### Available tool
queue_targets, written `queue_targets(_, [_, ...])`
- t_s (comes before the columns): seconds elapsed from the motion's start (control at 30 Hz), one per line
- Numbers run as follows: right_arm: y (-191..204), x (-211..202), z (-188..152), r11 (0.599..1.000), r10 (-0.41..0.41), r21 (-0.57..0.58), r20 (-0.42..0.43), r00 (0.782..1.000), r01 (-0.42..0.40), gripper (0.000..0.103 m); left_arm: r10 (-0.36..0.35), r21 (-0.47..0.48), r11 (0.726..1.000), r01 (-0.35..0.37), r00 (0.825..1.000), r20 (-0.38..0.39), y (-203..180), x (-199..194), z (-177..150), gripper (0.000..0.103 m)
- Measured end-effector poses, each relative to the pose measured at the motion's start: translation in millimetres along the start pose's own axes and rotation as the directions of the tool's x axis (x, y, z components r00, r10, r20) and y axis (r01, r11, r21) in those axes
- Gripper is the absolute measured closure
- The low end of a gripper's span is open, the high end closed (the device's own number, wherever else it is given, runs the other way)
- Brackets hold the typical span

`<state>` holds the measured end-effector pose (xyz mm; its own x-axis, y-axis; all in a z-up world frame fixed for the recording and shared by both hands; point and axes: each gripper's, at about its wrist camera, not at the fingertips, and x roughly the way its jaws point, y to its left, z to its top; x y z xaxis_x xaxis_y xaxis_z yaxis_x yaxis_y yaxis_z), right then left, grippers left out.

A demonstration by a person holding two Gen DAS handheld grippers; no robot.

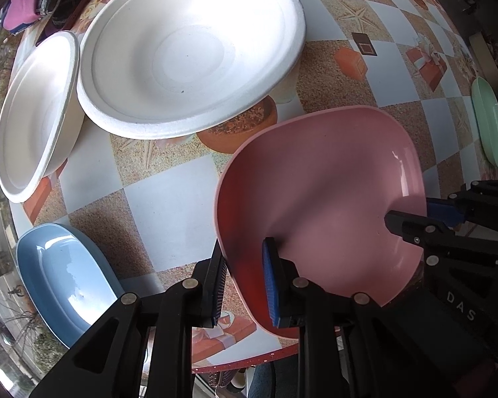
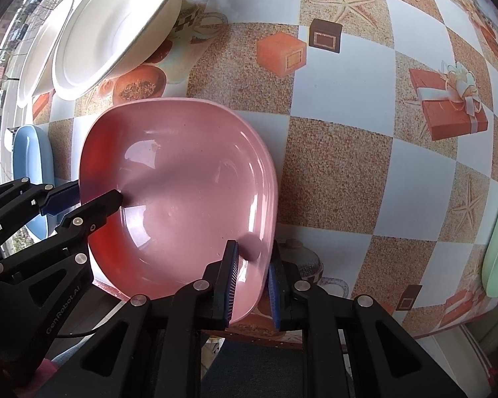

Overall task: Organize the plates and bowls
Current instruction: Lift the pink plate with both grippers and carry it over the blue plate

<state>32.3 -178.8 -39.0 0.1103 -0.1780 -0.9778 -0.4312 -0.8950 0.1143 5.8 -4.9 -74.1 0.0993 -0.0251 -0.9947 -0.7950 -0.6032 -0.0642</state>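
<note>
Pink plate (image 2: 182, 179) between both tongs, empty.

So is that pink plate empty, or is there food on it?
Empty. The pink plate shows only a bare glossy inside with light reflections and shadows, while the left gripper and right gripper each clamp its rim.

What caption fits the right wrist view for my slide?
Both grippers, right gripper and left gripper, clamp opposite rims of a pink plate.
</note>
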Motion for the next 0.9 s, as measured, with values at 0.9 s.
queue_targets(0.9, [79,6,3,0.998,0.059,-0.035,-0.06,0.996,-0.061,0.084,0.0,-0.057,0.998,0.001,1.0,0.014,35,-37,-46,0.08])
